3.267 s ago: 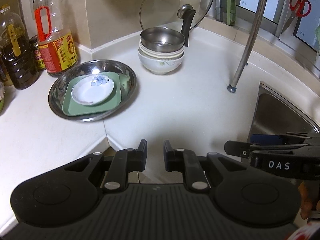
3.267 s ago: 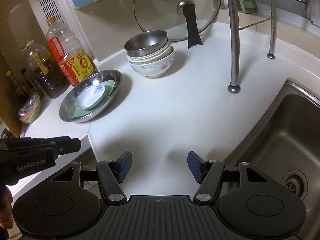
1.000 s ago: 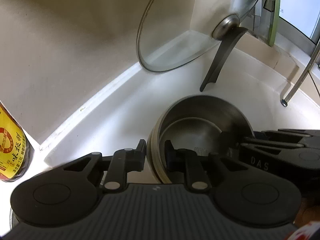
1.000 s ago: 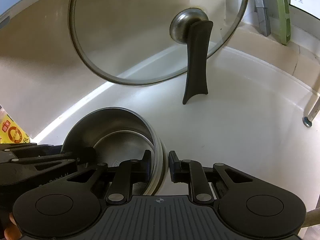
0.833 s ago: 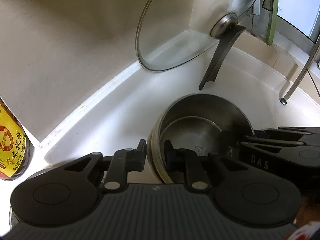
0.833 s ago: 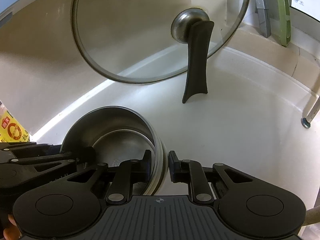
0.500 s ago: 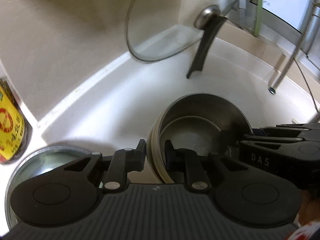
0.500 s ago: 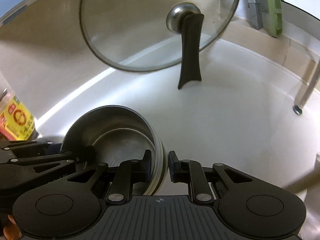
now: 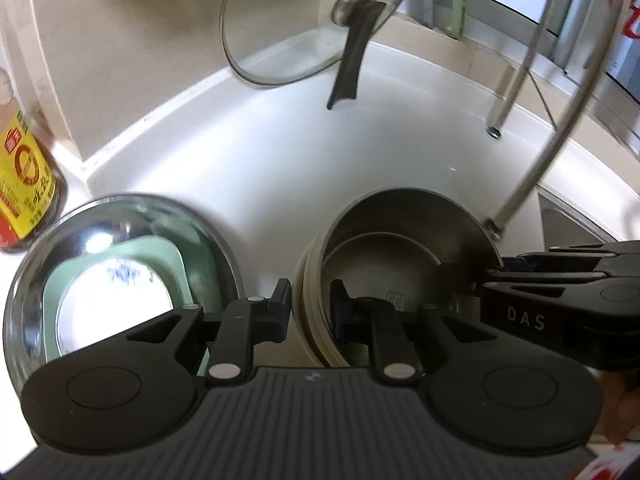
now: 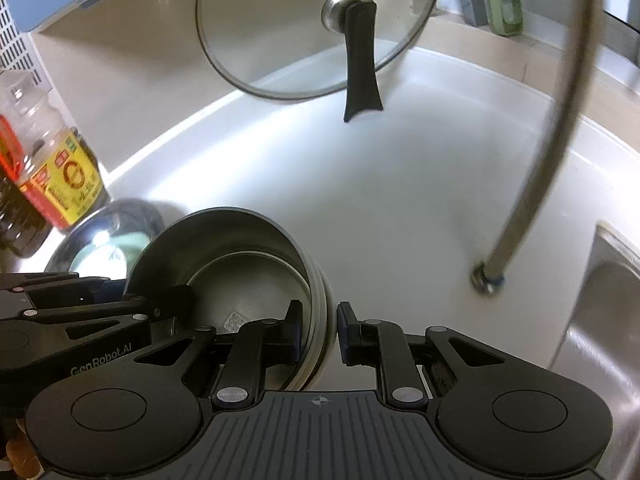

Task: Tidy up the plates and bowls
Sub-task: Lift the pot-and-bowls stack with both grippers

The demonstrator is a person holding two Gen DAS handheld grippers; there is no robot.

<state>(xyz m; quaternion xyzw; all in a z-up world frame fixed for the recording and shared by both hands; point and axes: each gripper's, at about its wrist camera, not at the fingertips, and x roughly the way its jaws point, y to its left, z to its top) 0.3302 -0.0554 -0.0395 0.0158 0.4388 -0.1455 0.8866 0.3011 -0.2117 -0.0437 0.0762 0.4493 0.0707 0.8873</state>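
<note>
Bowls (image 9: 400, 264) sit nested in one stack, steel one on top, carried between both grippers just right of the steel basin (image 9: 120, 240), which holds the green plate (image 9: 176, 256) and white dish (image 9: 108, 304); stack looks not yet set down on the surface (image 9: 320, 160). Left gripper (image 9: 310, 312) jaws nearly together, pinching the stack's left rim; right gripper (image 10: 318, 332) jaws likewise, pinching the opposite rim.

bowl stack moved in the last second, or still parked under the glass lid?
Yes. The bowl stack, clamped by both claws, has drawn away from the glass lid toward the steel basin, which now sits beside it in the left wrist view.
</note>
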